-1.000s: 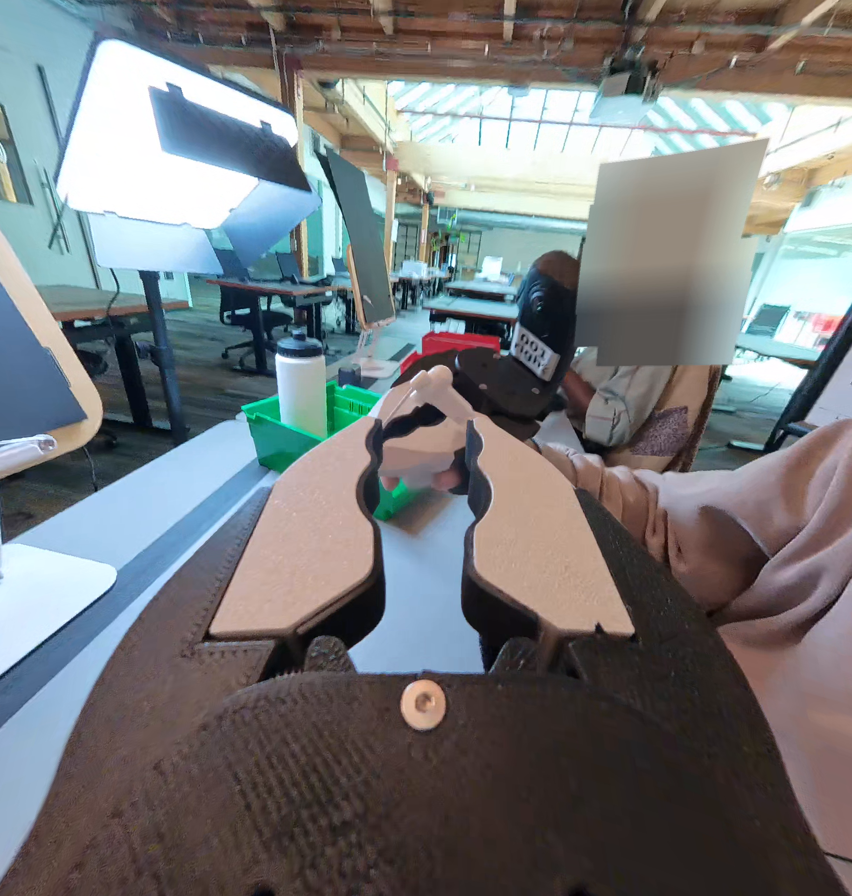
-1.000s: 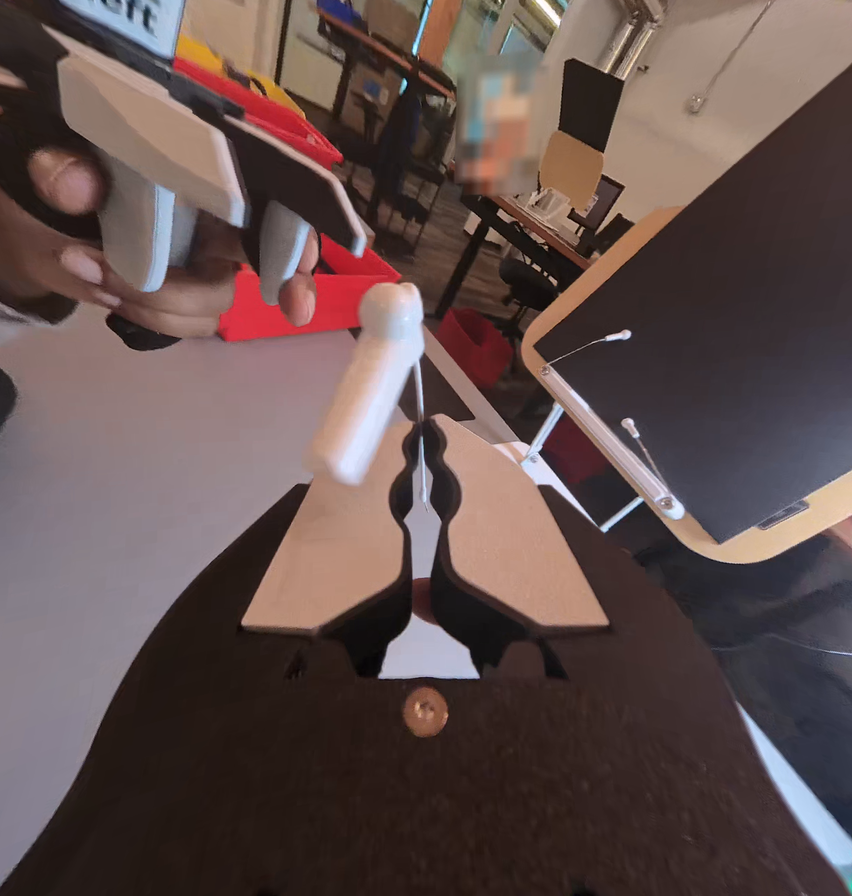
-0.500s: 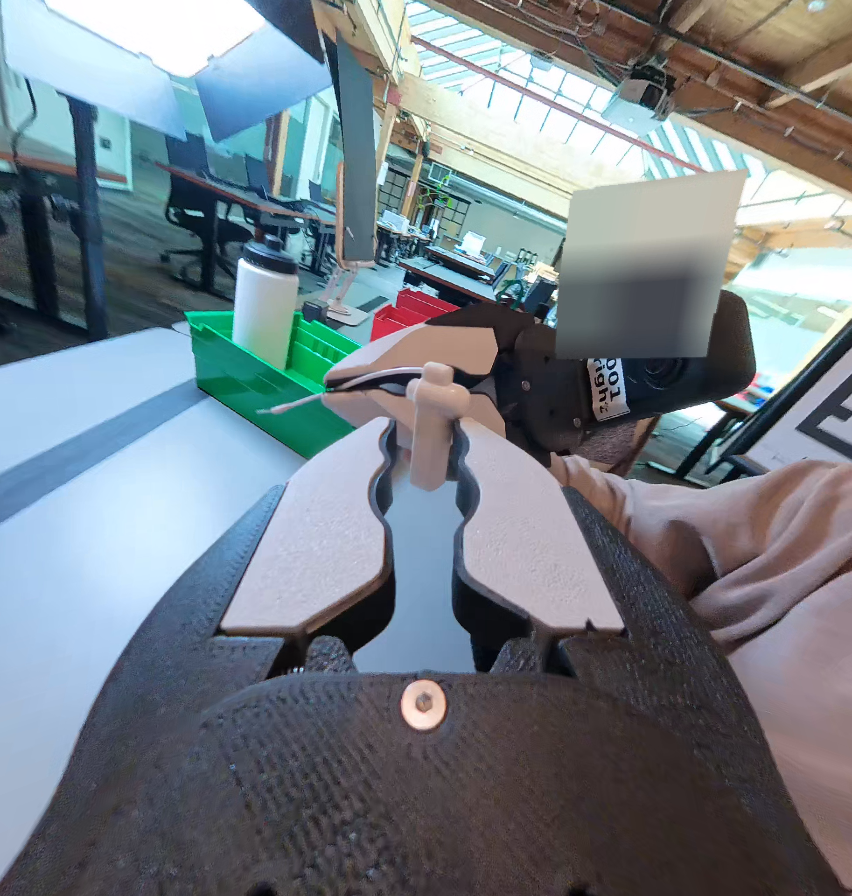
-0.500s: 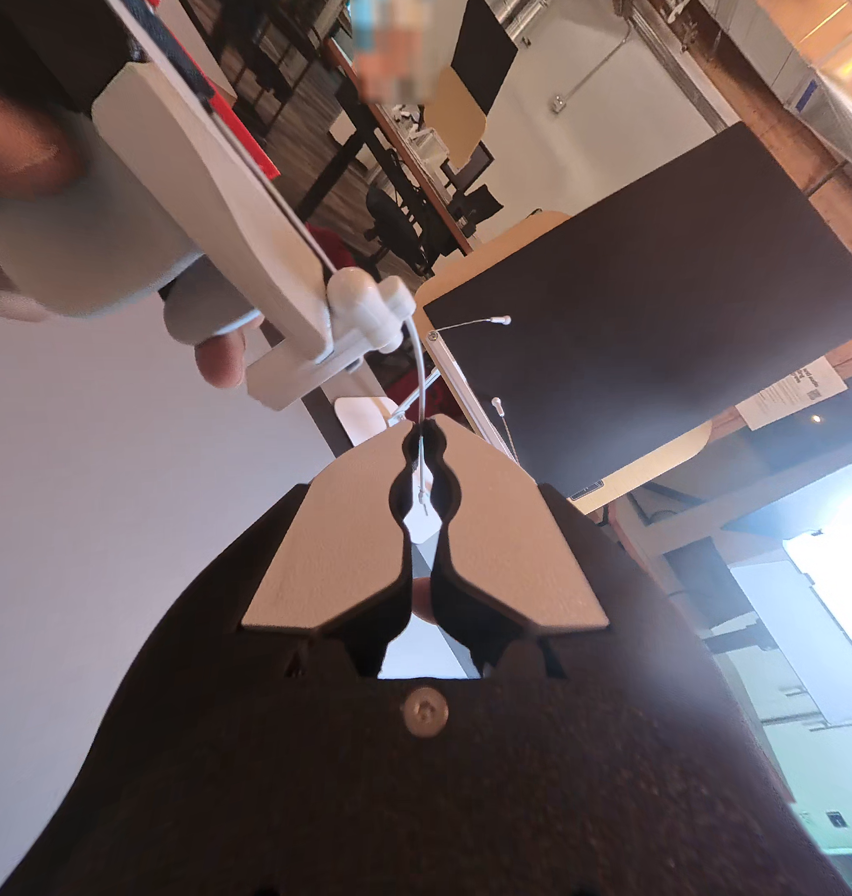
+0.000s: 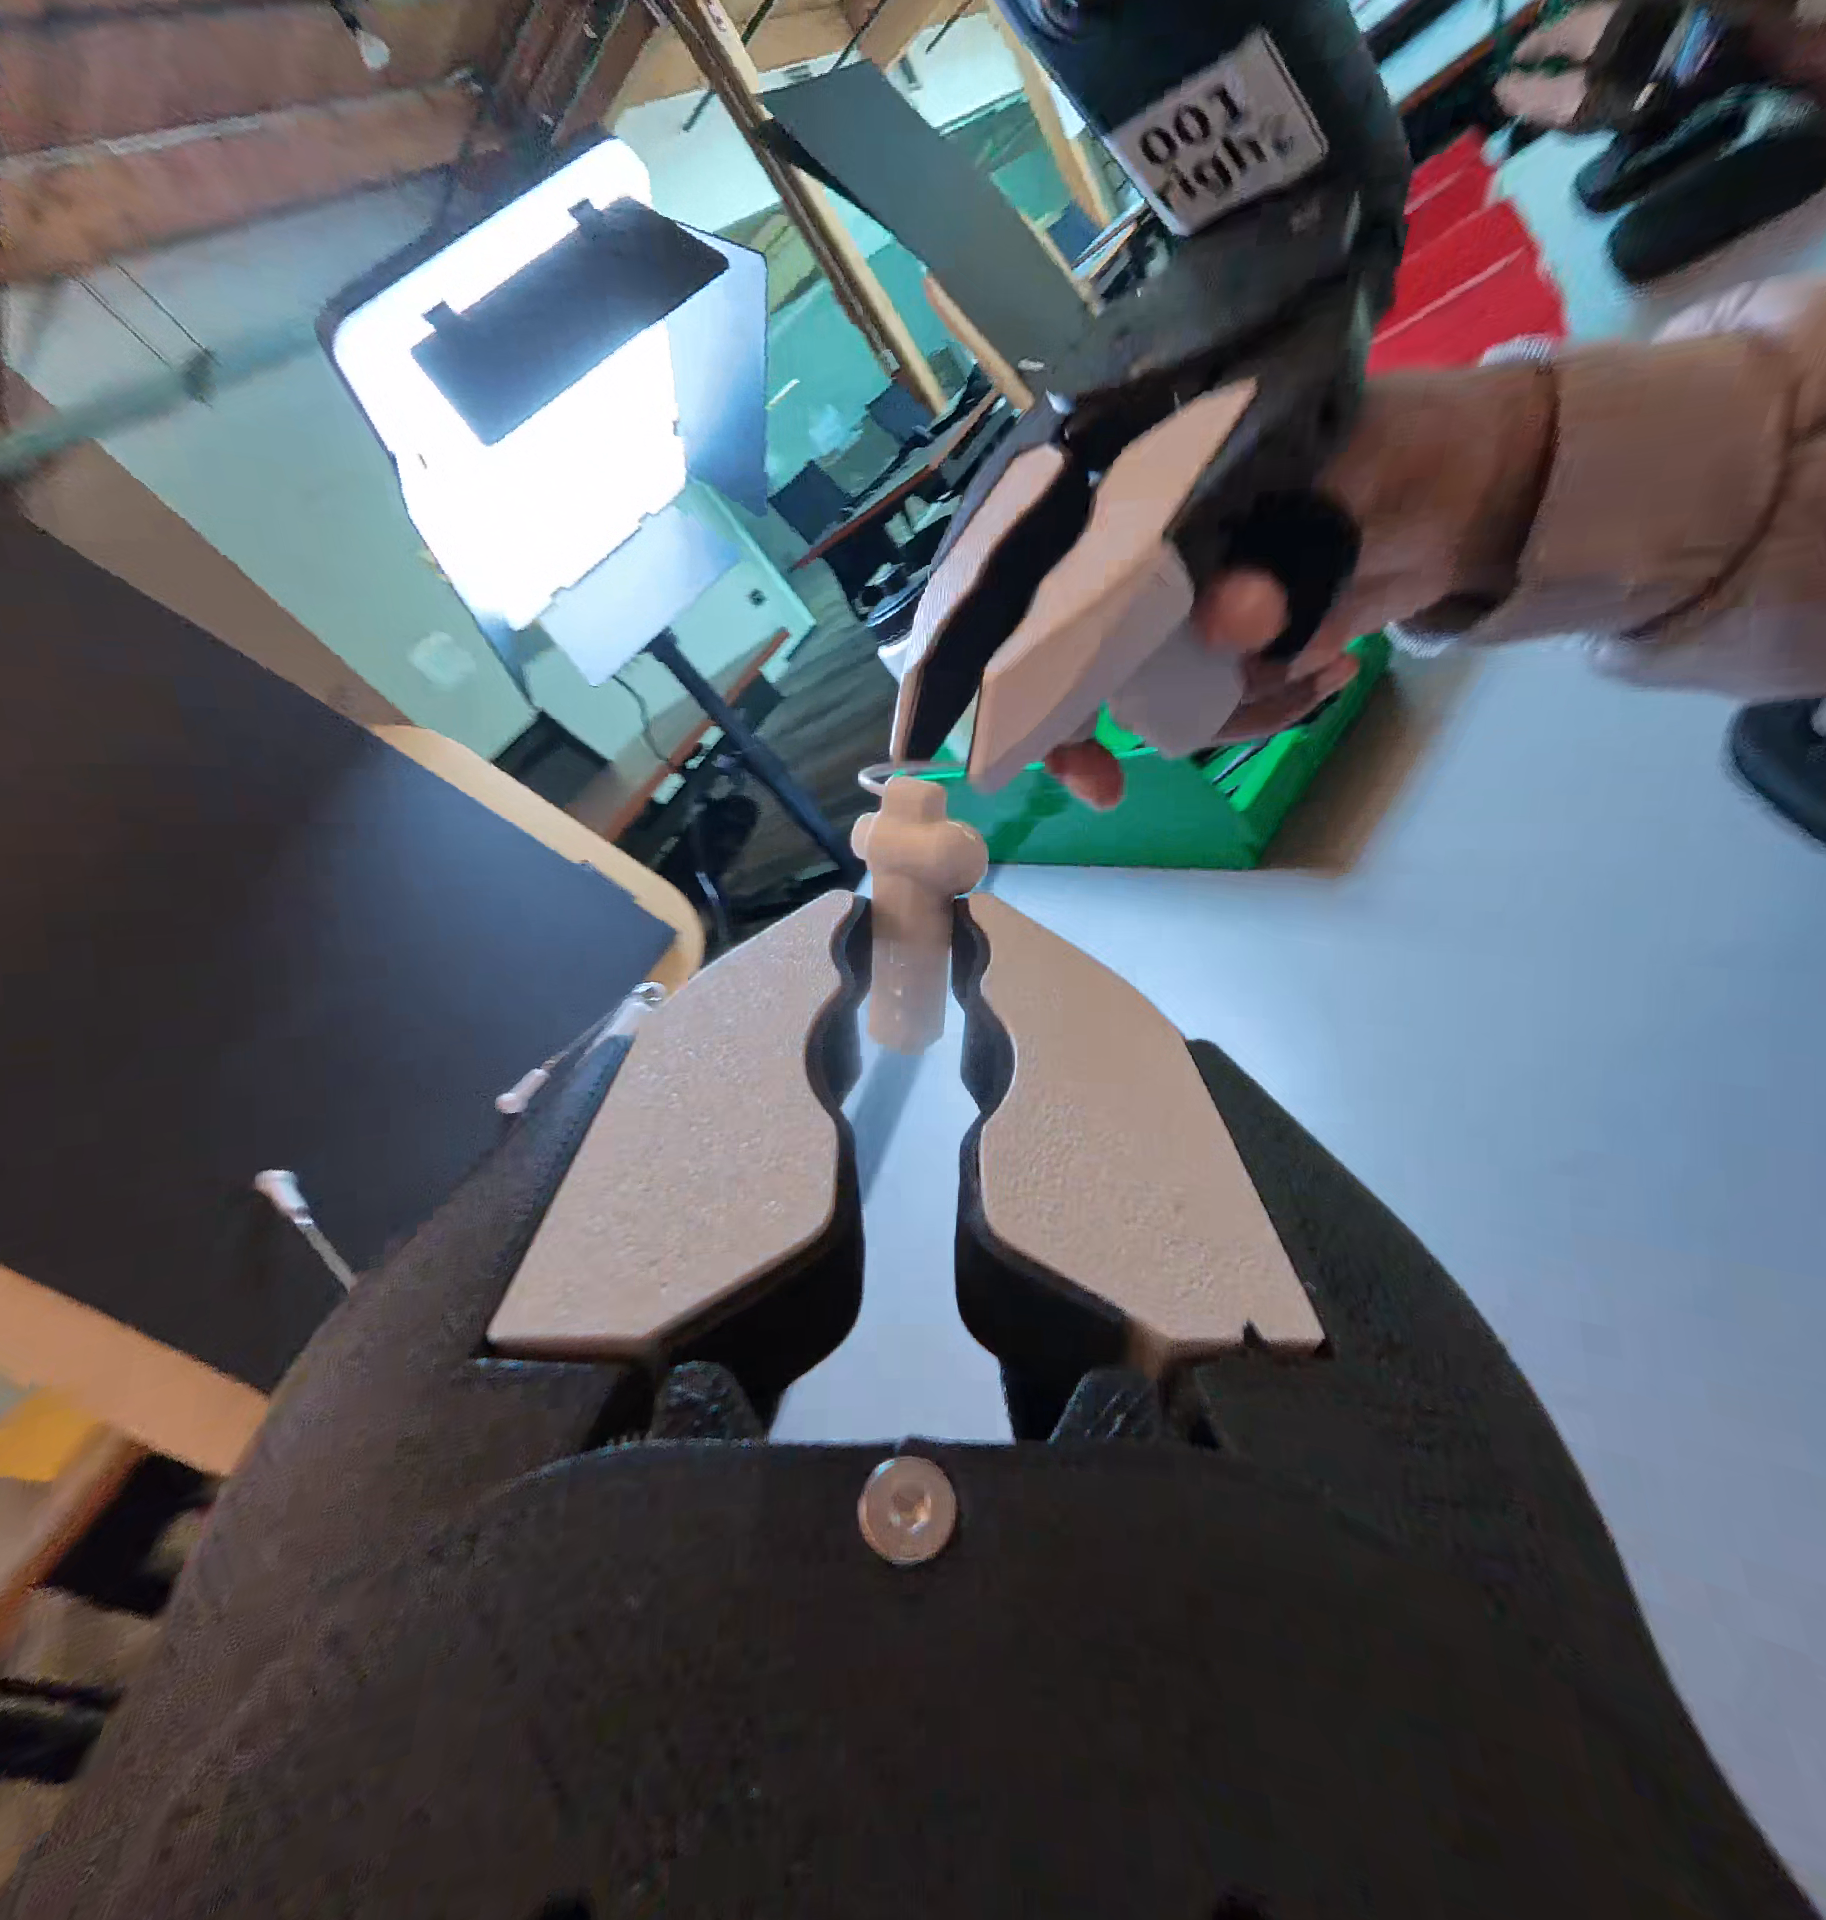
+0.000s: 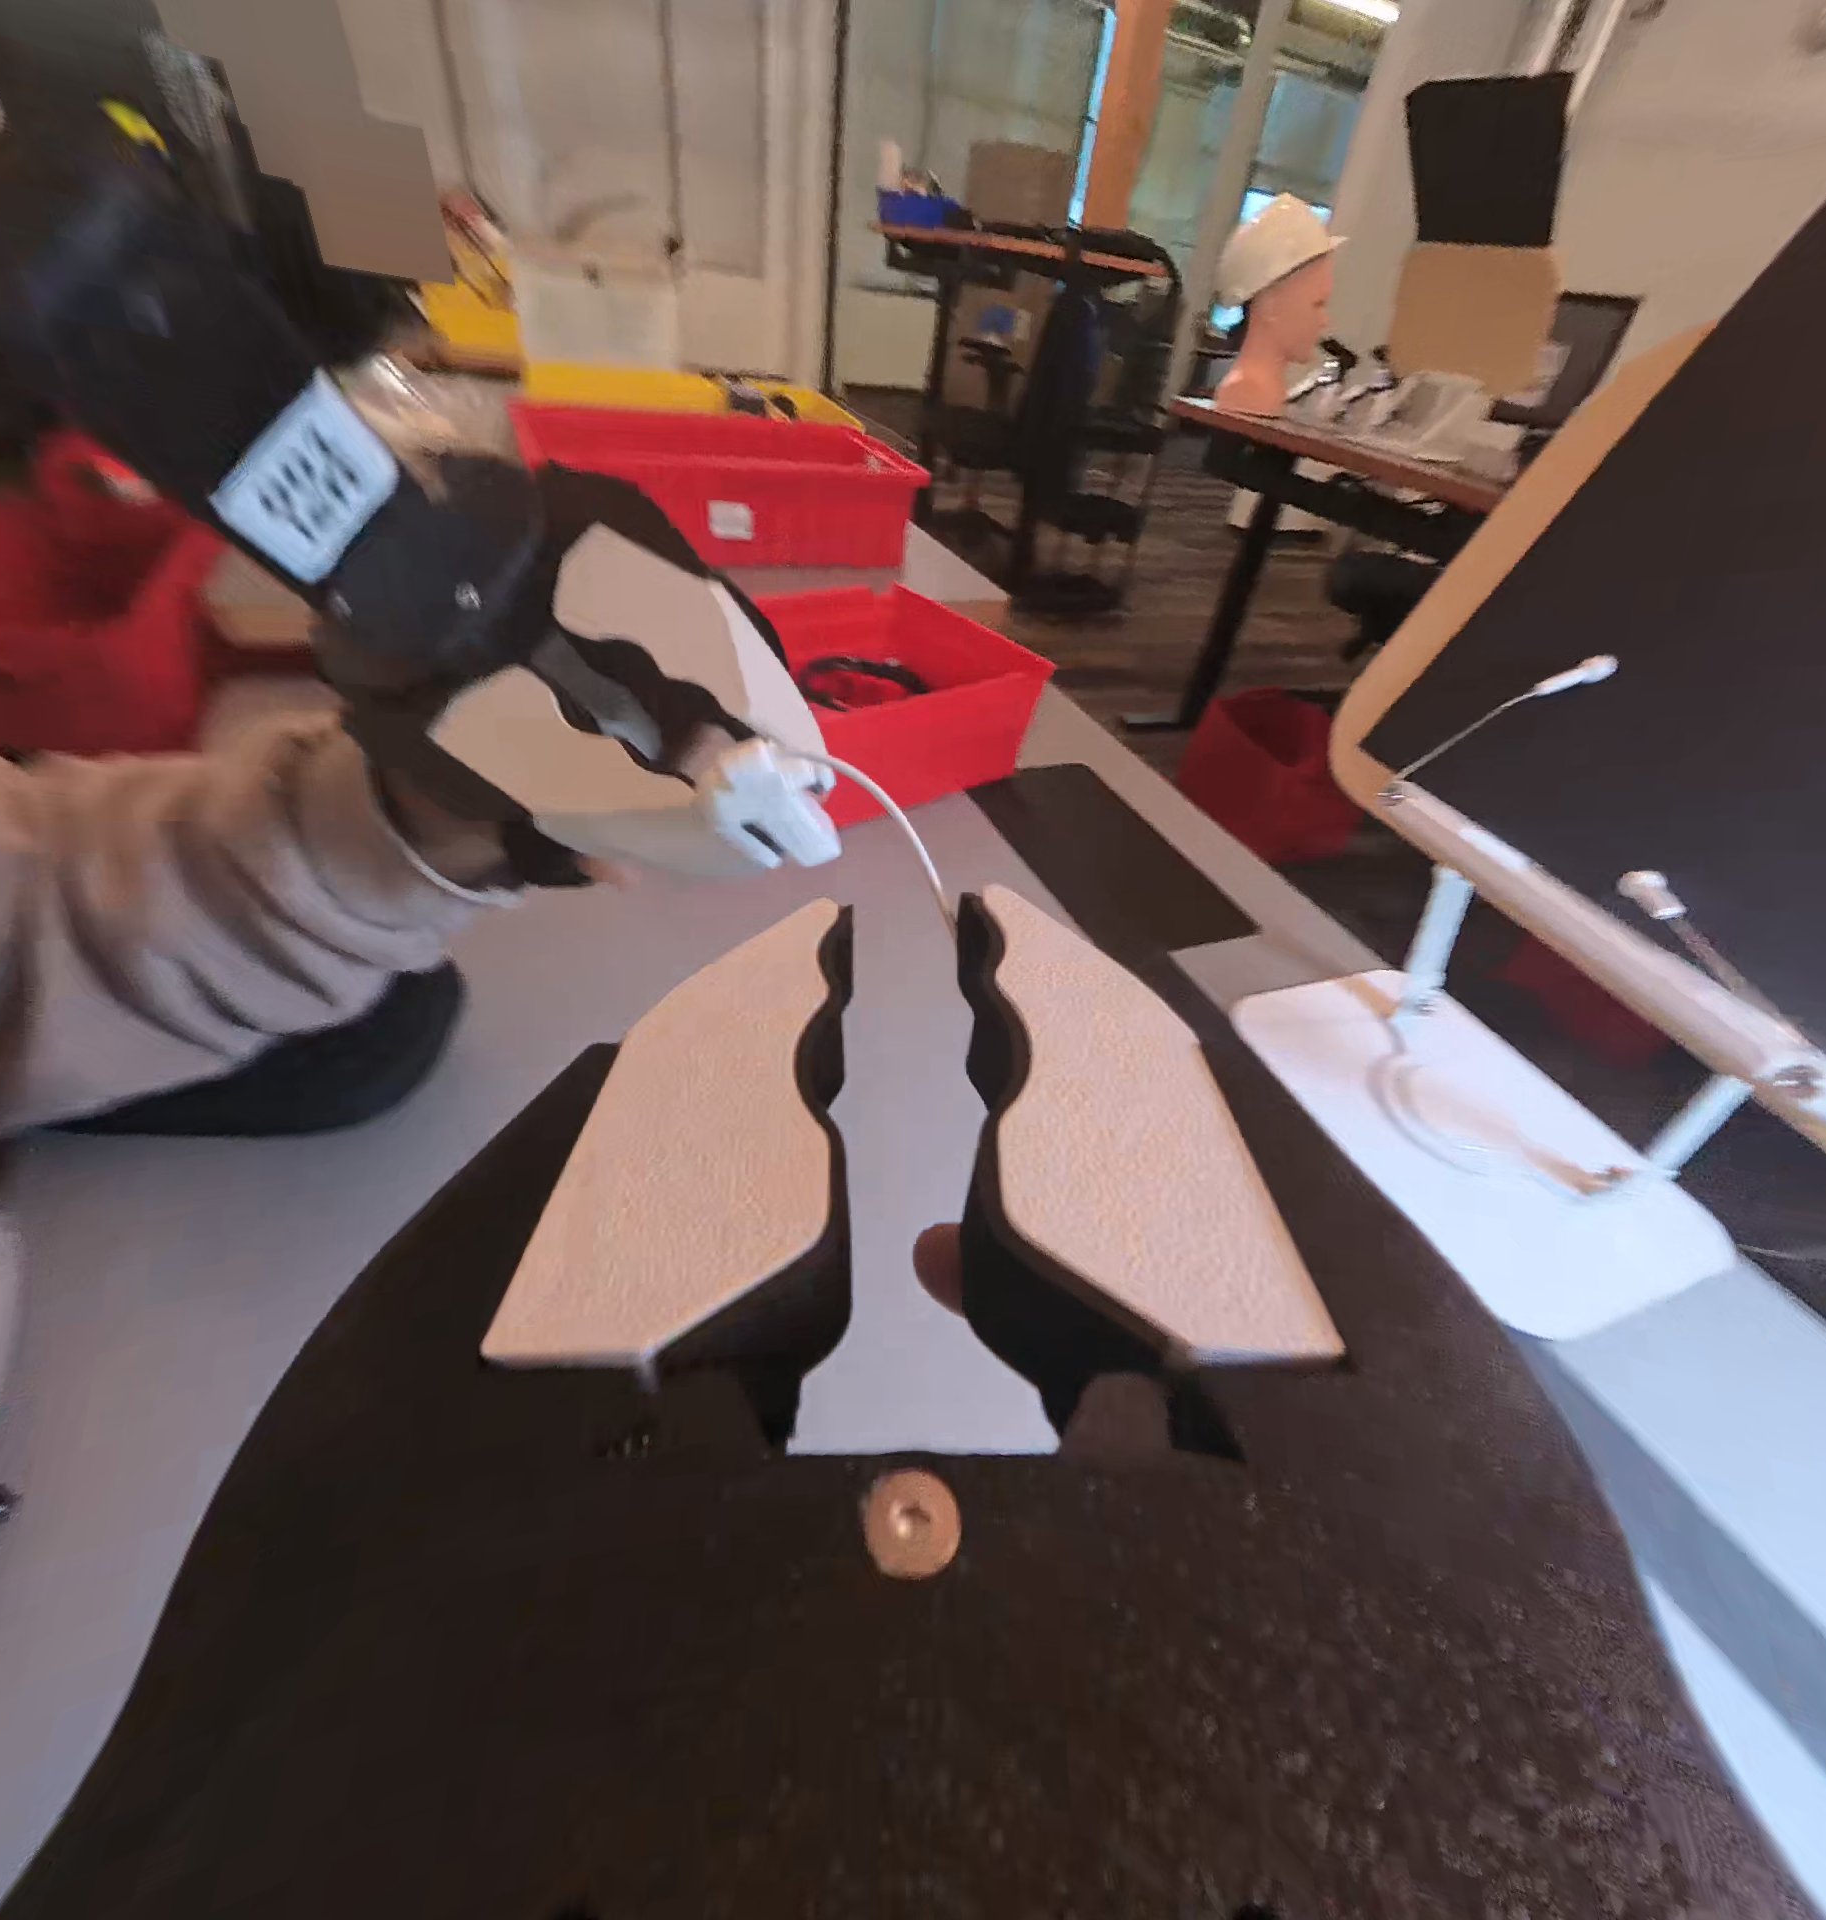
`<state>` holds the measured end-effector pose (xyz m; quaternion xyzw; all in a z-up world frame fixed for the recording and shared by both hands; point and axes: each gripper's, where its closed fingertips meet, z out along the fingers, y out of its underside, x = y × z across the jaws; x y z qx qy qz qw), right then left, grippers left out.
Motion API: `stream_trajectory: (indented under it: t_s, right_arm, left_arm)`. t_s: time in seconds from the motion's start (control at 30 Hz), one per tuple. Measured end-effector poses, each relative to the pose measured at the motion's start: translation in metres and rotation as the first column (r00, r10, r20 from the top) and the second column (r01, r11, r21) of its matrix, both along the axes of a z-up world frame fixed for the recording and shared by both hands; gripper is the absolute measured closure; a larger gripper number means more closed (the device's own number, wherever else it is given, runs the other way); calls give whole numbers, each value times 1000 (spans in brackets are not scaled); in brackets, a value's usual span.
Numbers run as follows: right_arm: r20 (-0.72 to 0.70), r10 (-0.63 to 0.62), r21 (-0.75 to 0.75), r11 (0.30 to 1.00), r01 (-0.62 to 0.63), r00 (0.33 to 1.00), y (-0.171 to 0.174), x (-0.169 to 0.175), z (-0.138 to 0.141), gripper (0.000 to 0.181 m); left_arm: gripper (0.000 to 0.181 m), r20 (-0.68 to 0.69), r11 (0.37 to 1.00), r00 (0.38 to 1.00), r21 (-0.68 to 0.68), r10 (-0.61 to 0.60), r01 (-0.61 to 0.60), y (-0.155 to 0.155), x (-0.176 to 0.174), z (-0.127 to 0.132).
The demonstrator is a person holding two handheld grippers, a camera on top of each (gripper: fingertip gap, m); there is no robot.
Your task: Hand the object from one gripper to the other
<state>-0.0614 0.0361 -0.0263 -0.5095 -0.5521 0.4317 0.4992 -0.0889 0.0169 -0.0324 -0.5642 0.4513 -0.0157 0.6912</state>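
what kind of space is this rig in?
Likely an open-plan workshop or lab in a loft-style building: a studio softbox light on a stand, red parts bins on the grey table, and rows of desks behind.

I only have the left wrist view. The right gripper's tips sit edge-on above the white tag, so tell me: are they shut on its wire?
Observer: No. The right wrist view shows the right gripper open, with a clear gap.
Operator: Where's the wire?
Observer: The wire arcs from the white tag to one fingertip, unpinched.
Operator: What's behind my left gripper?
Observer: Behind the left gripper stands a red bin holding dark cable.
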Motion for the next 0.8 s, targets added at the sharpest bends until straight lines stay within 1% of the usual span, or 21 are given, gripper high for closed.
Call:
stream_trajectory:
  t_s: [0.07,0.13,0.23,0.33,0.4,0.47,0.53,0.6,0.7,0.8]
  right_arm:
    - [-56,67,-138,988,-74,996,-4,4,8,157]
    - [-90,92,-246,963,-112,992,-4,5,13,154]
    - [-140,92,-345,929,-136,986,-2,4,17,151]
    - [-212,95,-409,895,-176,973,-2,3,24,149]
    - [-263,104,-393,896,-205,959,-5,5,32,148]
    - [-351,78,-362,908,-213,933,-2,13,48,148]
    - [-405,38,-334,924,-187,913,3,25,61,148]
    - [-424,-13,-315,940,-134,906,11,33,67,151]
    - [-368,-37,-321,943,-89,929,13,27,58,151]
    - [-260,-22,-350,934,-73,965,8,3,30,151]
  left_arm:
    - [166,-76,993,995,95,71,-64,4,-3,-1]
    - [167,-139,973,978,191,156,-129,8,-6,-2]
    - [167,-214,925,935,319,282,-206,15,-12,-3]
    - [167,-249,875,891,411,379,-257,21,-17,-4]
    - [167,-255,850,864,433,434,-300,26,-25,-4]
    - [167,-241,839,853,429,464,-335,30,-35,-2]
    - [167,-212,837,852,401,479,-371,34,-46,-1]
    - [167,-186,843,860,379,474,-383,36,-52,1]
    - [167,-181,841,861,380,475,-384,36,-52,0]
    - [167,-202,839,857,400,474,-369,35,-43,-3]
